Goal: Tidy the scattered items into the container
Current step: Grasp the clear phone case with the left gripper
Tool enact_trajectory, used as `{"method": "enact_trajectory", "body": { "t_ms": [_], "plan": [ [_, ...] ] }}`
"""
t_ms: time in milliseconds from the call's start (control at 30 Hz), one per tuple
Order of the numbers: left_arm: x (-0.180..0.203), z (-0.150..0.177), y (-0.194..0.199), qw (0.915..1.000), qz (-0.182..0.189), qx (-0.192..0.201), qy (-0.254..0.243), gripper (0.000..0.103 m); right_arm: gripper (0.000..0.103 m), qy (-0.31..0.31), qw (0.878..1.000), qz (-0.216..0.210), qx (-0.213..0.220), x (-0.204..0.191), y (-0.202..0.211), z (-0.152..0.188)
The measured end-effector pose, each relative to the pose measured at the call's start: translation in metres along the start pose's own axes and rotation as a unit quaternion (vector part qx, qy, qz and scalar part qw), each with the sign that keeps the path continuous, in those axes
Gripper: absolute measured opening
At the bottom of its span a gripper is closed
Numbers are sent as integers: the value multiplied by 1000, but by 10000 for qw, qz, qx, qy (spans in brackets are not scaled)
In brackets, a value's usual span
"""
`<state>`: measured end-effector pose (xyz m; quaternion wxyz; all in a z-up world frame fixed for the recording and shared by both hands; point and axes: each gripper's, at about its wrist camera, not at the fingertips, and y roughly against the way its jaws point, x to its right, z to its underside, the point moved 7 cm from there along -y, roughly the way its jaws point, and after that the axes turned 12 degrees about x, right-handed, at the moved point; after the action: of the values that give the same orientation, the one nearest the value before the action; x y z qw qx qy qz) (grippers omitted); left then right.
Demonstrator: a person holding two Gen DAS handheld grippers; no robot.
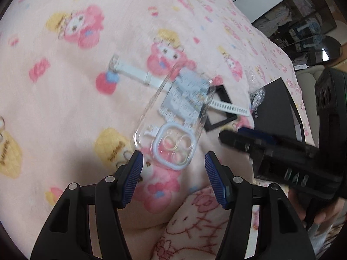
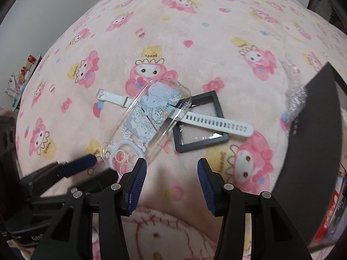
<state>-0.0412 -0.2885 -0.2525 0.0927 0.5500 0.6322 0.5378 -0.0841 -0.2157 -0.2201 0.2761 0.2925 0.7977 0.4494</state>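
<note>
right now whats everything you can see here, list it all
phone case: 1, clear with a pale blue cartoon print, on the blanket, lying over the watch strap
watch strap: 1, white, crossing under the case and over the square frame
square frame: 1, black with a clear centre, right of the case
black box: 1, black, at the right edge of the blanket
bubble wrap: 1 piece, clear, beside the box's upper corner
blanket: 1, pink with cartoon characters, under everything
left tongs: open, just short of the case's camera end
right tongs: open, over bare blanket below the frame
</note>
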Motion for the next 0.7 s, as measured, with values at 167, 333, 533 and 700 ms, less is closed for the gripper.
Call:
{"method": "enact_trajectory", "body": {
  "t_ms": [167,333,533,700],
  "plan": [
    [-15,6,-13,9992,94,-166,364,60,45,69,9999,139,48,8,-13,-20],
    [-24,-2,-25,9959,263,-36,863,50,45,318,9991,233,169,9,-29,-44],
    [-33,-15,-23,9955,174,143,922,35,46,431,9986,286,114,9,-55,-64],
    [-45,-31,-17,9957,-171,373,836,31,52,532,9982,216,148,6,-70,-74]
  ]
}}
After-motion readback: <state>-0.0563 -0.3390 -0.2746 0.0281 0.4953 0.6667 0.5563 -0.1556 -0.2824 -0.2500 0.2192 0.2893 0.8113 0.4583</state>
